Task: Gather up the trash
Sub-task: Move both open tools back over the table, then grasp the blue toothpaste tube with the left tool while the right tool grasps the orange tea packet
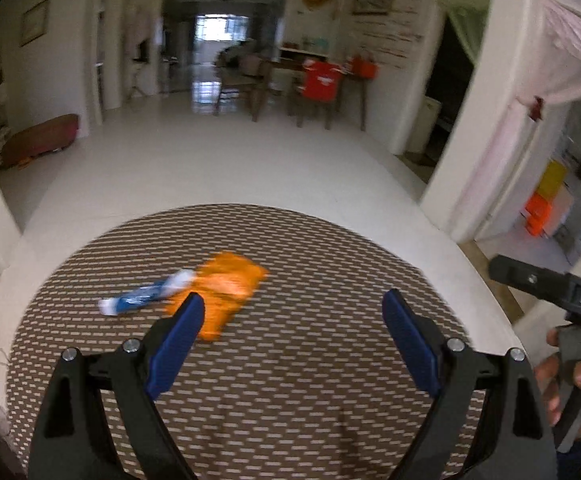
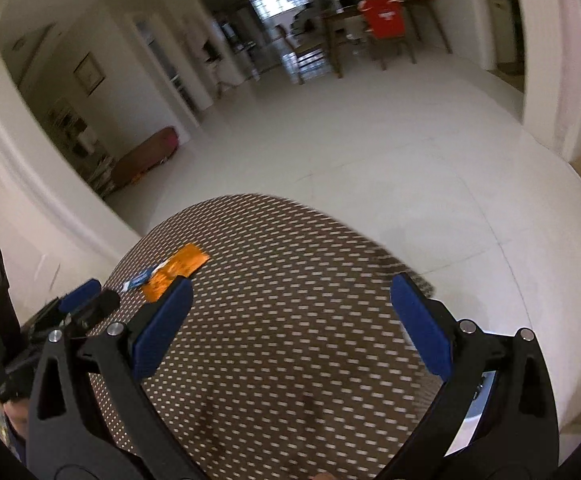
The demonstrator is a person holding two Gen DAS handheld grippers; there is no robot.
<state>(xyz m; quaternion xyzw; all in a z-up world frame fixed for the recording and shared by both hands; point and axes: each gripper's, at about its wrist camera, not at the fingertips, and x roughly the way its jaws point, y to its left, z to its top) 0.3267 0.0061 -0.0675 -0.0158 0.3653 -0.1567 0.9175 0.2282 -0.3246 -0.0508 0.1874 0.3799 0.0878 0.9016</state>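
Note:
An orange wrapper (image 1: 226, 288) lies on a round brown mat (image 1: 290, 380) with a white dash pattern. A blue and white wrapper (image 1: 146, 298) lies just left of it, touching its edge. My left gripper (image 1: 294, 308) hovers open over the mat, its left fingertip in front of the orange wrapper, nothing between its blue pads. My right gripper (image 2: 290, 292) is open too, over the mat's middle, with the orange wrapper (image 2: 176, 272) and the blue wrapper (image 2: 140, 279) to its upper left. The left gripper's fingers (image 2: 80, 294) show at the left edge of the right wrist view.
White tiled floor (image 1: 218, 160) stretches beyond the mat. A dining table with chairs and a red shirt (image 1: 322, 80) stands far back. A low brown bench (image 1: 38, 138) sits by the left wall. A white pillar (image 1: 486, 128) rises at the right. A hand (image 1: 570, 384) holds the right gripper's handle.

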